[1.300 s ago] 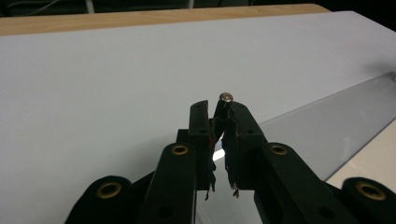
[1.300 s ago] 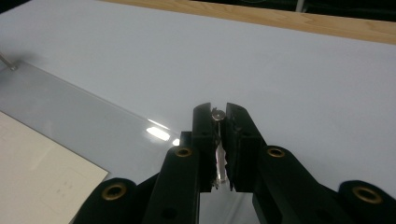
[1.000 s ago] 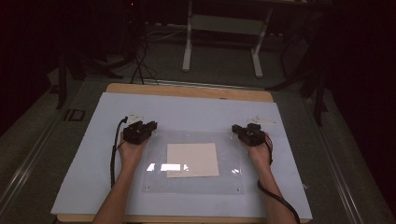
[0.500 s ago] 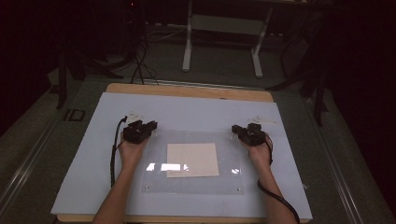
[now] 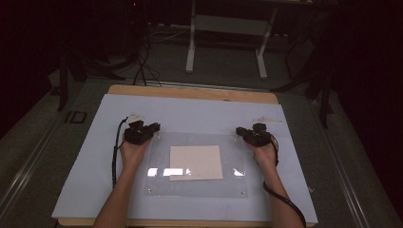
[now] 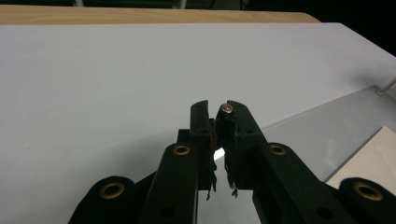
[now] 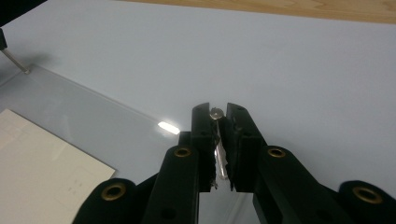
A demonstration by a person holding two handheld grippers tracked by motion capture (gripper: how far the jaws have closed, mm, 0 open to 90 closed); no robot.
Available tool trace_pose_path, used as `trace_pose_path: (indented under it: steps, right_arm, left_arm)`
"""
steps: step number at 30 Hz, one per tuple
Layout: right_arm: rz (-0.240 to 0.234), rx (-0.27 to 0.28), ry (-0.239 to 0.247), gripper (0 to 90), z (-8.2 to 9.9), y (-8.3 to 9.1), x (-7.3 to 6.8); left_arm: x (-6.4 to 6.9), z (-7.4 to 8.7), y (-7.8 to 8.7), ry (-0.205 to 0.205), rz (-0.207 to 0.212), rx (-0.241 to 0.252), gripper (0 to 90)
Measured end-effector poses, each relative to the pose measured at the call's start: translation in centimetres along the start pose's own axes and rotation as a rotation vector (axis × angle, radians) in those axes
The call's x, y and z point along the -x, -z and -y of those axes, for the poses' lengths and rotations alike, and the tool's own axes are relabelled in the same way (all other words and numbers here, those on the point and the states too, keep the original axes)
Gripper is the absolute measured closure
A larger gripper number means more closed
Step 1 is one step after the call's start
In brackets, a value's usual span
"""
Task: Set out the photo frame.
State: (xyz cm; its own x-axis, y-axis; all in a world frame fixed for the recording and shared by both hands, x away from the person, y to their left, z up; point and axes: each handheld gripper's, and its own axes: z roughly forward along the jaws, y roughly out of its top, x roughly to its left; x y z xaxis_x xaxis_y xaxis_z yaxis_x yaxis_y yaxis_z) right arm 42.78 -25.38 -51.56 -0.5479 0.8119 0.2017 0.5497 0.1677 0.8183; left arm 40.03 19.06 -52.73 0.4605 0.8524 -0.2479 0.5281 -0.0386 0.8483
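The clear acrylic plate [image 5: 197,164] lies flat on the pale sheet covering the tabletop [image 5: 190,92], a cream paper square [image 5: 196,162] under it, and each far corner carries a small upright metal peg; the left gripper [image 5: 153,127] has its jaws pinched narrow on the left corner peg [image 6: 227,108], and the right gripper [image 5: 240,132] is clamped likewise on the right corner peg [image 7: 216,112]; judging from this, the step is to lift or unseat the plate by its far edge; do it well by raising both hands together and evenly, so that the plate does not twist or slip off one peg; keep the squeeze firm on the thin pegs, and watch that the paper does not slide out
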Motion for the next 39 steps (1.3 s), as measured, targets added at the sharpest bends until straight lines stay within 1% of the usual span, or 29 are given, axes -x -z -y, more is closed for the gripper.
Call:
trace_pose_path:
  steps: [1, 2, 4, 8, 10, 11, 15, 20, 21, 22, 23, 24, 25, 27, 28, 32, 33, 35, 36, 37, 39]
  right_arm:
    - [-0.001, -0.005, -0.002, 82.9, 0.0, 0.0, 0.0]
    - [-0.004, -0.011, -0.008, 82.9, -0.1, 0.0, 0.1]
    - [-0.006, -0.022, -0.017, 82.9, -0.3, -0.1, 0.2]
    - [-0.019, -0.047, -0.042, 83.0, -0.8, -0.3, 0.5]
    - [-0.026, -0.053, -0.059, 83.0, -1.0, -0.4, 0.7]
    - [-0.030, -0.056, -0.066, 83.1, -1.0, -0.5, 0.8]
    - [-0.040, -0.071, -0.088, 83.5, -1.4, -0.9, 1.1]
    - [-0.033, -0.086, -0.107, 84.3, -2.0, -1.3, 1.3]
    - [-0.029, -0.085, -0.116, 84.5, -2.1, -1.5, 1.4]
    - [-0.029, -0.085, -0.116, 84.5, -2.1, -1.5, 1.4]
    - [-0.027, -0.086, -0.117, 84.6, -2.2, -1.5, 1.4]
    - [-0.027, -0.086, -0.121, 84.7, -2.2, -1.6, 1.5]
    - [-0.028, -0.086, -0.125, 84.8, -2.2, -1.7, 1.6]
    - [-0.022, -0.087, -0.133, 85.0, -2.4, -1.8, 1.6]
    - [-0.011, -0.090, -0.129, 85.0, -2.4, -1.9, 1.5]
    - [-0.004, -0.098, -0.125, 84.9, -2.6, -2.1, 1.5]
    - [0.005, -0.105, -0.110, 84.5, -2.7, -2.1, 1.4]
    - [0.007, -0.107, -0.105, 84.0, -2.7, -2.1, 1.4]
    - [0.012, -0.110, -0.098, 82.3, -2.8, -2.0, 1.4]
    - [0.046, -0.119, -0.070, 77.6, -2.9, -1.7, 1.1]
    - [0.067, -0.116, -0.050, 75.2, -3.1, -1.1, 0.8]
  left_arm:
    - [-0.1, 0.1, -0.1, 0.022, 0.009, 0.008, 81.8]
    - [-0.3, 0.1, -0.1, 0.034, 0.019, 0.008, 81.3]
    - [-0.4, 0.1, -0.2, 0.047, 0.026, 0.009, 81.0]
    - [-0.9, -0.4, -0.5, 0.076, 0.046, -0.017, 81.0]
    - [-1.4, -0.7, -0.7, 0.117, 0.075, -0.037, 80.2]
    - [-1.5, -0.8, -0.8, 0.127, 0.082, -0.043, 80.1]
    - [-1.9, -1.3, -1.2, 0.148, 0.092, -0.073, 80.5]
    - [-2.0, -1.7, -1.8, 0.168, 0.076, -0.081, 81.6]
    - [-1.7, -1.8, -1.9, 0.141, 0.052, -0.084, 83.5]
    - [-1.4, -2.0, -2.0, 0.104, 0.026, -0.094, 83.5]
    - [-1.3, -2.2, -2.1, 0.092, 0.010, -0.100, 84.5]
    - [-1.3, -2.3, -2.2, 0.096, 0.004, -0.103, 84.9]
    - [-1.3, -2.3, -2.4, 0.110, 0.006, -0.100, 84.9]
    - [-1.4, -2.3, -2.5, 0.124, 0.004, -0.095, 85.0]
    - [-1.4, -2.3, -2.6, 0.132, 0.002, -0.093, 85.1]
    - [-1.4, -2.5, -2.8, 0.142, -0.012, -0.104, 85.3]
    - [-1.3, -2.6, -2.9, 0.143, -0.020, -0.110, 85.4]
    - [-1.3, -2.6, -2.9, 0.147, -0.024, -0.108, 85.4]
    - [-1.3, -2.6, -2.9, 0.148, -0.027, -0.108, 85.4]
    - [-1.3, -2.6, -2.9, 0.150, -0.026, -0.109, 85.5]
    - [-1.4, -2.7, -3.0, 0.153, -0.024, -0.113, 85.5]
